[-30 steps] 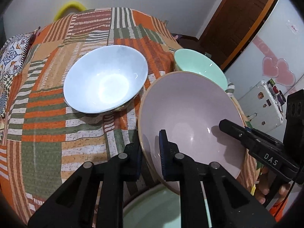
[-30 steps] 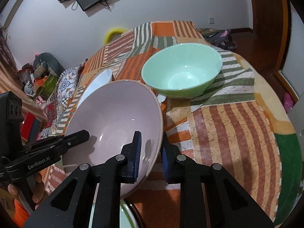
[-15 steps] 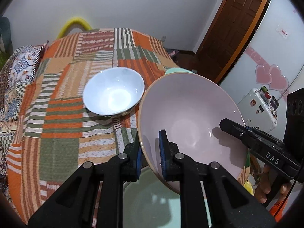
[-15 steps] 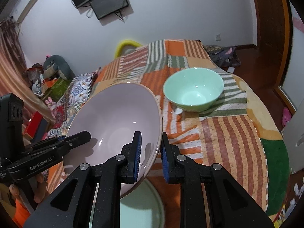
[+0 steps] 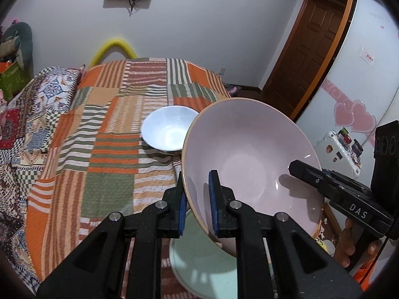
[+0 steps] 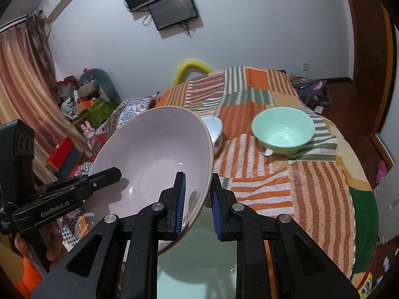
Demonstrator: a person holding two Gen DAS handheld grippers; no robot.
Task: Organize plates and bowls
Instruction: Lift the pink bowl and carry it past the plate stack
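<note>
A large pink bowl [image 5: 249, 164] is held in the air between both grippers, above a pale green plate [image 5: 207, 266] on the table's near edge. My left gripper [image 5: 198, 206] is shut on its left rim. My right gripper [image 6: 197, 204] is shut on its right rim [image 6: 208, 174]; the pink bowl [image 6: 154, 164] tilts in that view over the green plate [image 6: 199, 269]. A white bowl [image 5: 169, 128] sits upright mid-table, also in the right wrist view [image 6: 213, 128]. A green bowl [image 6: 283, 130] sits farther right.
The table has an orange, green and white patchwork cloth [image 5: 104, 134]. A yellow chair back [image 5: 112, 49] stands behind it. A white fridge [image 5: 359, 94] is at the right, and clutter and boxes [image 6: 82, 104] lie by the left wall.
Both grippers have lifted the pink bowl up and back toward me. The white and green bowls now look smaller and farther, and more of the green plate shows below.
</note>
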